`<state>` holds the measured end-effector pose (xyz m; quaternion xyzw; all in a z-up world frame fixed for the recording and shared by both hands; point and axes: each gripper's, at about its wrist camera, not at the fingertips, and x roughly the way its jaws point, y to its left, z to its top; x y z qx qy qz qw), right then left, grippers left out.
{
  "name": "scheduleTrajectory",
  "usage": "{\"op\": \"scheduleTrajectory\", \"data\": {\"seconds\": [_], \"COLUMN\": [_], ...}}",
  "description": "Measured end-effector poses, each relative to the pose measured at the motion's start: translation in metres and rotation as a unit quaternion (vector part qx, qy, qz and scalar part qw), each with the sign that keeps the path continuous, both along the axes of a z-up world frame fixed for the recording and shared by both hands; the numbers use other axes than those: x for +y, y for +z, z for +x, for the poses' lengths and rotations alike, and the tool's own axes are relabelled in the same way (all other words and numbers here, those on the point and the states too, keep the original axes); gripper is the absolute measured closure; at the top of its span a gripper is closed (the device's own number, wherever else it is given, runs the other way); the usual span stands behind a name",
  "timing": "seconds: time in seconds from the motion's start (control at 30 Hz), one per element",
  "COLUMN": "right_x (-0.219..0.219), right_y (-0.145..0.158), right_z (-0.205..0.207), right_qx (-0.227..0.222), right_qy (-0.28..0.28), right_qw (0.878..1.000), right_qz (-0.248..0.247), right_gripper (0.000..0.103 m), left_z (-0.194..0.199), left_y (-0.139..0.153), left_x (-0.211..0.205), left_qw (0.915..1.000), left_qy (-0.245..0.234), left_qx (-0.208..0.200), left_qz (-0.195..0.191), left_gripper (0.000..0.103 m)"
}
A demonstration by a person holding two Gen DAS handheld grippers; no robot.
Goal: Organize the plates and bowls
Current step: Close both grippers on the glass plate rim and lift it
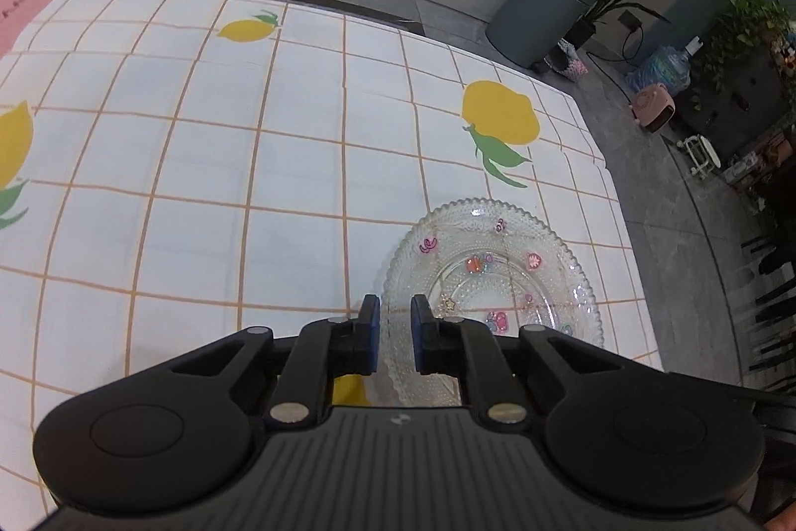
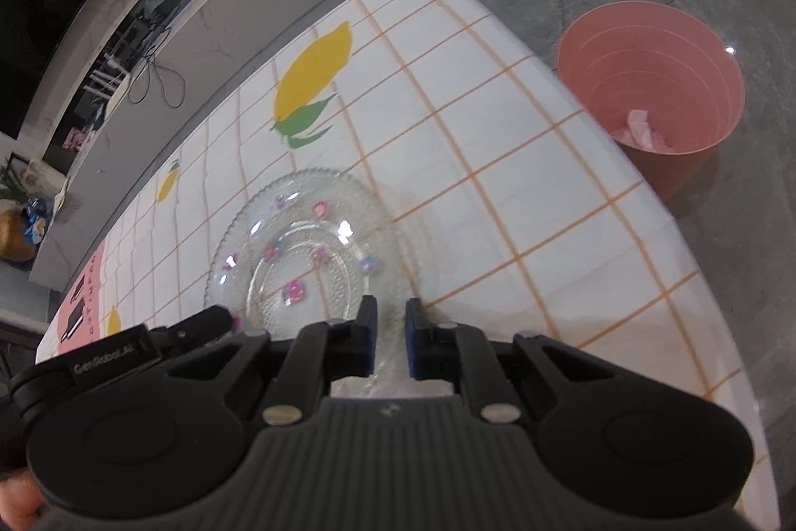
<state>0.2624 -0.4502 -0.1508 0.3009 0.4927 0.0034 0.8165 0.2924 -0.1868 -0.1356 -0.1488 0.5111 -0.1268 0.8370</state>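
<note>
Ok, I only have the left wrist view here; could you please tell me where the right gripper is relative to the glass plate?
Observer: The right gripper is over the near rim of the glass plate, jaws narrowly apart, with glass showing between them.
Operator: Thanks. Is anything on the floor on that side?
Observer: Yes, a pink bin stands on the floor just off the edge of the table.
Operator: Is it empty?
Observer: No, some pale pink crumpled material lies at its bottom.
</note>
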Motion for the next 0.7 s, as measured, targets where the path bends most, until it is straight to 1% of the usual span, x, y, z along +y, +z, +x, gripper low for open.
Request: {"op": "scheduleTrajectory", "data": {"seconds": [0.13, 0.27, 0.47, 0.7], "right_x": [0.001, 0.001, 0.002, 0.004], "right_y": [0.001, 0.002, 0.009, 0.014], "right_z": [-0.001, -0.001, -0.004, -0.013], "right_qx": [-0.003, 0.001, -0.007, -0.008], "right_qy": [-0.003, -0.001, 0.004, 0.007], "right_qw": [1.000, 1.000, 1.000, 1.000], "right_qz": [-0.005, -0.004, -0.004, -0.002], "right_gripper": [0.095, 0.095, 0.095, 0.095], "left_z": [-0.001, -0.005, -0.012, -0.030], "left_y": [0.002, 0.006, 0.015, 0.023], "left_x": [0.001, -0.001, 0.002, 0.009], "left_qw": [1.0000, 0.9999, 0.9999, 0.9999], "left_qy": [0.000, 0.000, 0.000, 0.008], "left_qx": [0.001, -0.001, -0.003, -0.004], "left_qz": [0.002, 0.014, 0.015, 0.013], "left_gripper": [0.092, 0.092, 0.093, 0.093]}}
